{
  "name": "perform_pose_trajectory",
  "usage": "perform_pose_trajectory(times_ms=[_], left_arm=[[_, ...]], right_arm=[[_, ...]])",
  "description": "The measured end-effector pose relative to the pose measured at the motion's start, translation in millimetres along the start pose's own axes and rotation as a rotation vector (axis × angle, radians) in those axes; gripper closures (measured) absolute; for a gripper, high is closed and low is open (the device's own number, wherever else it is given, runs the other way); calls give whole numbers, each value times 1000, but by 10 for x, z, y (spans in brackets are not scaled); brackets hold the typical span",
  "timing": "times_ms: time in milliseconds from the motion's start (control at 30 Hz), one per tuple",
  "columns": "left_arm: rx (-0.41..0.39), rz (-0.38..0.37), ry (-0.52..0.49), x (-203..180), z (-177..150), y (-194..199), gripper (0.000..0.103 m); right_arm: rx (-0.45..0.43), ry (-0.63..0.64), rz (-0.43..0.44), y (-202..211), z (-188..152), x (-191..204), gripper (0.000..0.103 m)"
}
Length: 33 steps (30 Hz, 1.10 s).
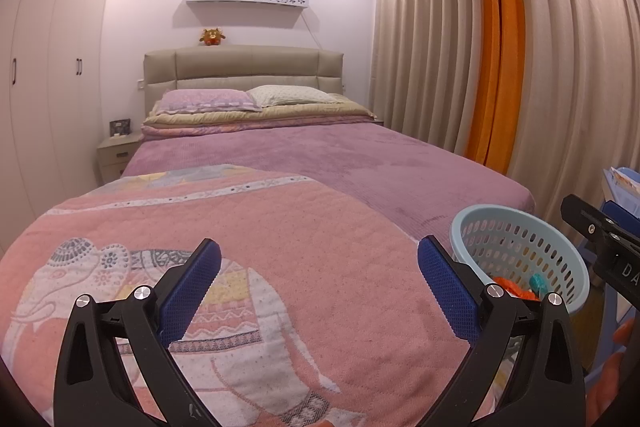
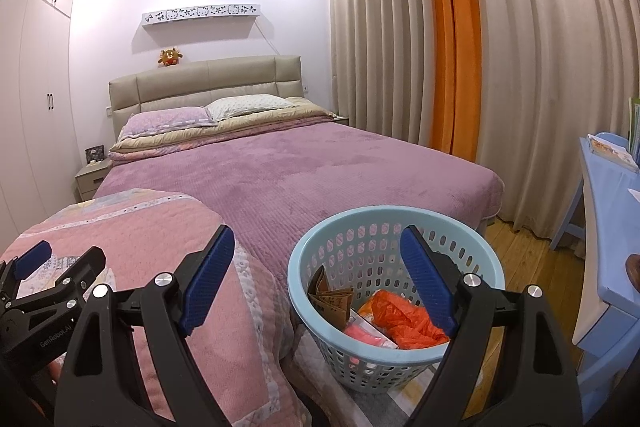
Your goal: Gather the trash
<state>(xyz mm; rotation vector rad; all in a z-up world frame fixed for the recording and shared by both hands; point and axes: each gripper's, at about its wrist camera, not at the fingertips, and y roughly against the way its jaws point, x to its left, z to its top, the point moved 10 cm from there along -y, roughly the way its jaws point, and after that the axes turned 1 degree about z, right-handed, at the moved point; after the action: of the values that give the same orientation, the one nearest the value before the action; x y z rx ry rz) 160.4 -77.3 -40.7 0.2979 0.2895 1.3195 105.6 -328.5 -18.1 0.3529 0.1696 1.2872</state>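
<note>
A light blue perforated basket [image 2: 304,267] stands at the foot of the bed; in the left wrist view it is at lower right [image 1: 472,219]. It holds an orange plastic bag [image 2: 400,319], a brown cardboard piece [image 2: 332,301] and a pink packet [image 2: 364,333]. My right gripper [image 2: 318,255] is open and empty, above the basket's near rim. My left gripper [image 1: 320,263] is open and empty over the pink elephant blanket [image 1: 248,227]; it also shows at the far left of the right wrist view [image 2: 60,259].
The bed [image 2: 320,171] has a purple cover, with pillows [image 2: 208,115] at the headboard. Beige and orange curtains [image 2: 460,47] hang at right. A blue desk [image 2: 608,195] stands at far right over wooden floor [image 2: 528,255]. A nightstand [image 1: 116,155] and wardrobe [image 1: 48,67] are at left.
</note>
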Motion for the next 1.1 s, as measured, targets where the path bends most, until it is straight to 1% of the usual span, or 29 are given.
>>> perform_pose_trajectory(times_ms=[800, 1100], left_arm=[[1, 5, 4, -26, 12, 5, 8], [-7, 21, 6, -37, 12, 16, 8]], right_arm=[[8, -3, 2, -34, -53, -10, 22], [9, -3, 1, -36, -61, -28, 22]])
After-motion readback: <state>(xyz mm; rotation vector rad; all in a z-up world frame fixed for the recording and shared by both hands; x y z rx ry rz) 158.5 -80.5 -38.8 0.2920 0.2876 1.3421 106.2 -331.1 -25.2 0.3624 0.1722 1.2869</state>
